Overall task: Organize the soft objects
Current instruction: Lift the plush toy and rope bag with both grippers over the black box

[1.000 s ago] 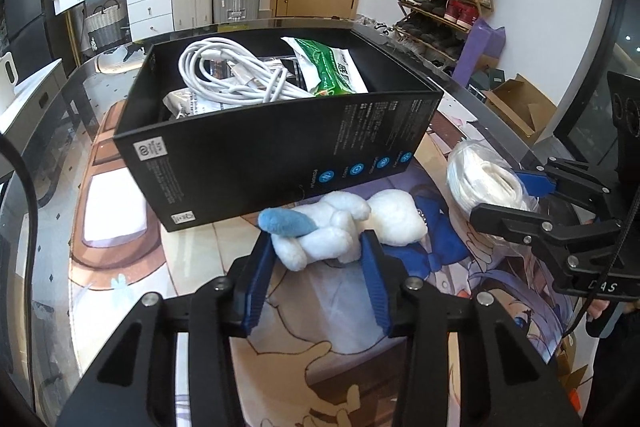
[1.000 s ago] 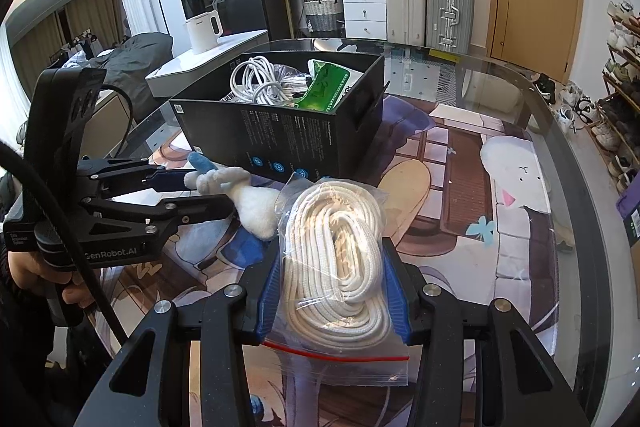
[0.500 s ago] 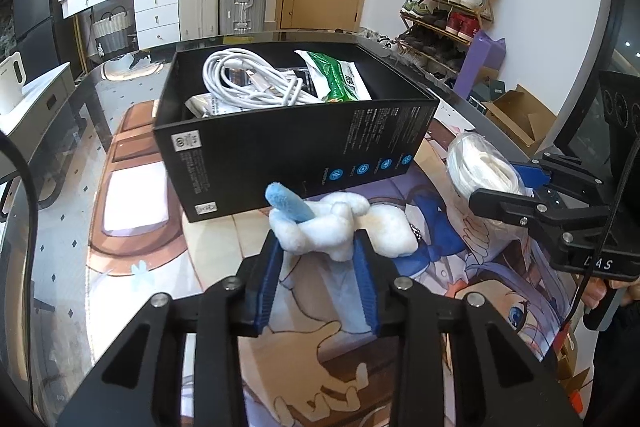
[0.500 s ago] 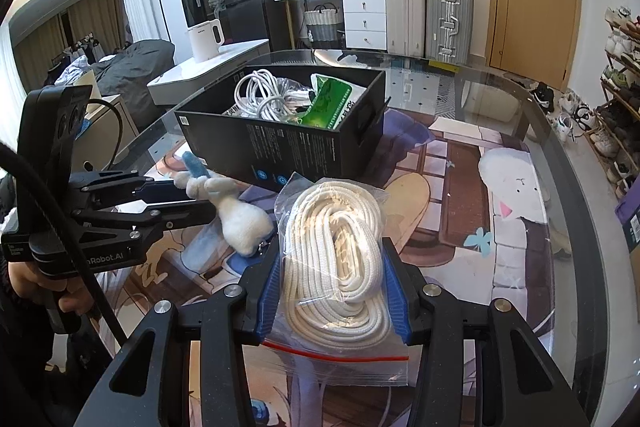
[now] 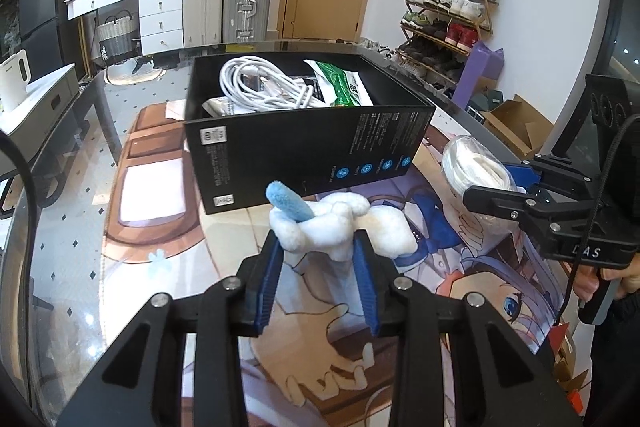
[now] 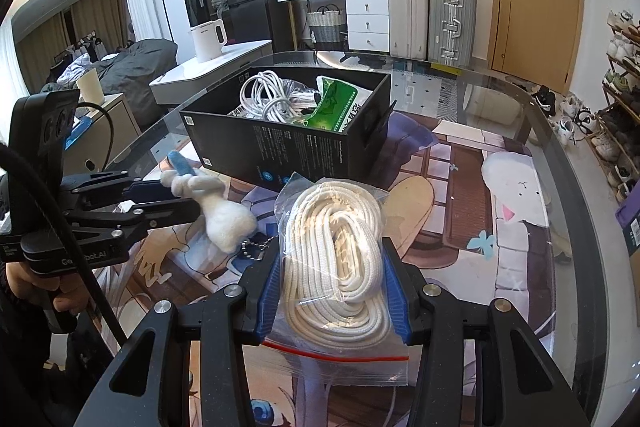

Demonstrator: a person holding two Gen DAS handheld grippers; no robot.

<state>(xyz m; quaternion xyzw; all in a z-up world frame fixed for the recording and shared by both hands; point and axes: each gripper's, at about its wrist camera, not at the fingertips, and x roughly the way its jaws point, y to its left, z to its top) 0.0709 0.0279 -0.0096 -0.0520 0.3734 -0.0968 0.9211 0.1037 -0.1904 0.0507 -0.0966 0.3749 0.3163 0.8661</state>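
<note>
My left gripper [image 5: 318,247] is shut on a white plush toy [image 5: 340,223] with a blue ear and holds it above the printed mat, just in front of the black box [image 5: 304,143]. From the right wrist view the same plush toy [image 6: 224,215] hangs from the left gripper [image 6: 176,203], a small chain dangling under it. My right gripper [image 6: 334,271] is shut on a clear zip bag of coiled white rope [image 6: 336,251]. That bag of rope [image 5: 476,167] shows at the right in the left wrist view. Inside the box lie white cables [image 5: 260,87] and a green packet [image 5: 340,83].
A glass table [image 6: 560,155] carries a printed cartoon mat [image 6: 460,187]. The black box [image 6: 296,135] stands open-topped at the far middle. Beyond the table are suitcases [image 6: 432,19], a white dresser, a kettle [image 6: 208,39] and a shoe rack [image 5: 444,23].
My left gripper closed on the plush toy and lifted it off the mat; the toy now stands tilted with its blue ear up. The right gripper kept still with the rope bag.
</note>
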